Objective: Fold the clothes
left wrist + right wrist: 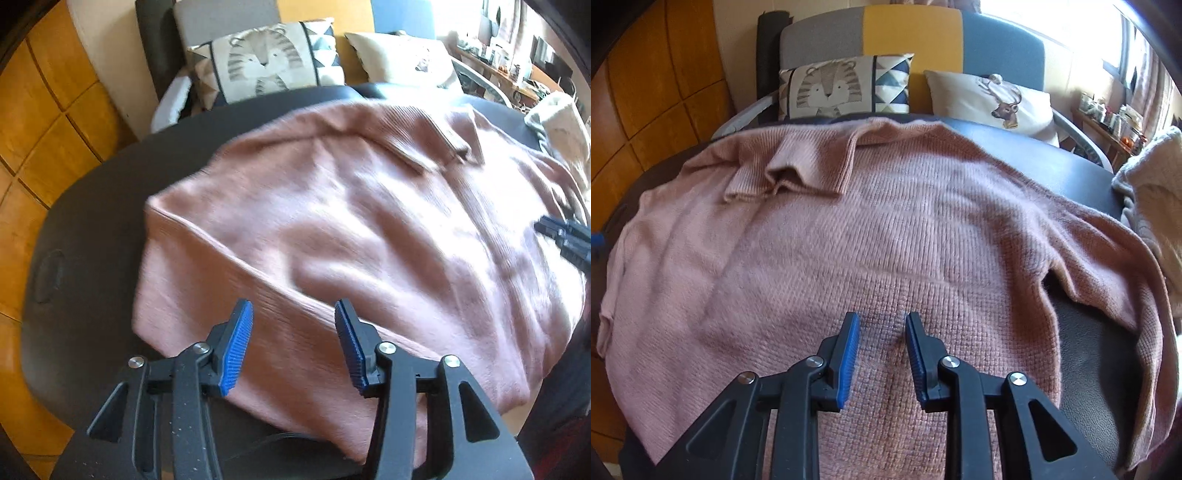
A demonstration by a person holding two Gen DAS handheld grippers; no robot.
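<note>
A pink knitted sweater (pixel 351 221) (pixel 849 229) lies spread on a dark round table (pixel 85 229) (pixel 1015 147). One sleeve is folded over its body, with the cuff (pixel 786 173) (pixel 436 147) near the far edge. My left gripper (pixel 293 304) hovers open over the sweater's near left side with nothing between its blue pads. My right gripper (pixel 882 316) points down at the sweater's near middle, jaws a narrow gap apart and knit showing between them without being pinched. The right gripper (pixel 550 229) also appears at the left wrist view's right edge.
A cream garment (pixel 561 125) (pixel 1156 184) is heaped at the table's right edge. Behind the table stands a chair with a tiger cushion (pixel 258 62) (pixel 827 88) and a deer cushion (pixel 997 99). Wooden floor (pixel 37 129) lies to the left.
</note>
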